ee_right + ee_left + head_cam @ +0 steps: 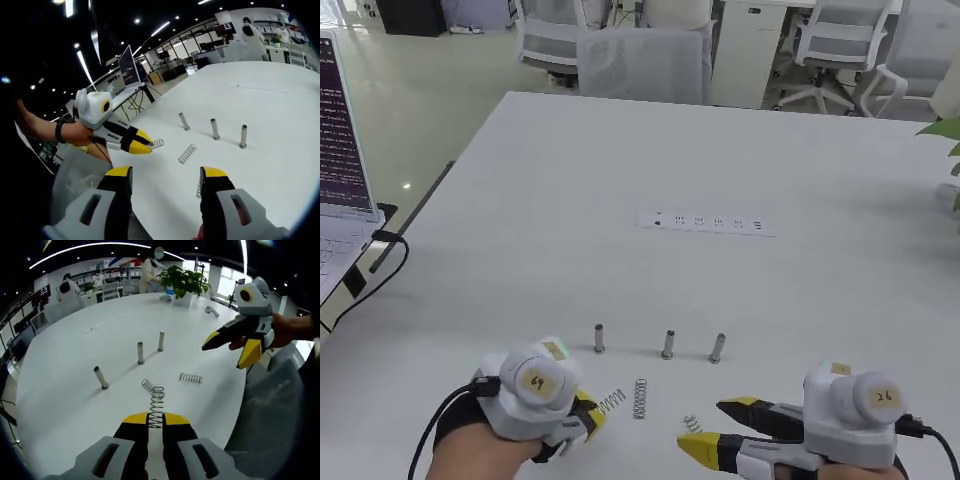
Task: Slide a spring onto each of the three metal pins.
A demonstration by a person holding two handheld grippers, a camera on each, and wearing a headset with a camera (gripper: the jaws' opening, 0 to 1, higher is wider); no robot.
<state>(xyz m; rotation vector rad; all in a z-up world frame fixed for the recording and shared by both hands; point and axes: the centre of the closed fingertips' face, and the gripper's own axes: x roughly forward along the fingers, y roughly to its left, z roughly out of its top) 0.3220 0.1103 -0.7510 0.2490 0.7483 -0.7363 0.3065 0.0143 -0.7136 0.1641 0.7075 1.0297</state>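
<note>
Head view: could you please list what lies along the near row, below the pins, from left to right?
The yellow-tipped left gripper → coiled metal spring gripped in its jaws → long loose metal spring → short loose metal spring.

We're under bright, even office light: the white table (740,150) glows, the pins (667,345) throw only short, soft shadows, and the floor (410,120) shines. In the gripper views, ceiling strips (82,62) bend into arcs and edges warp, while the near spring (156,407) looks crisp.

White left gripper (592,413) and right gripper (702,428), yellow-tipped black fingers (705,451)
</note>
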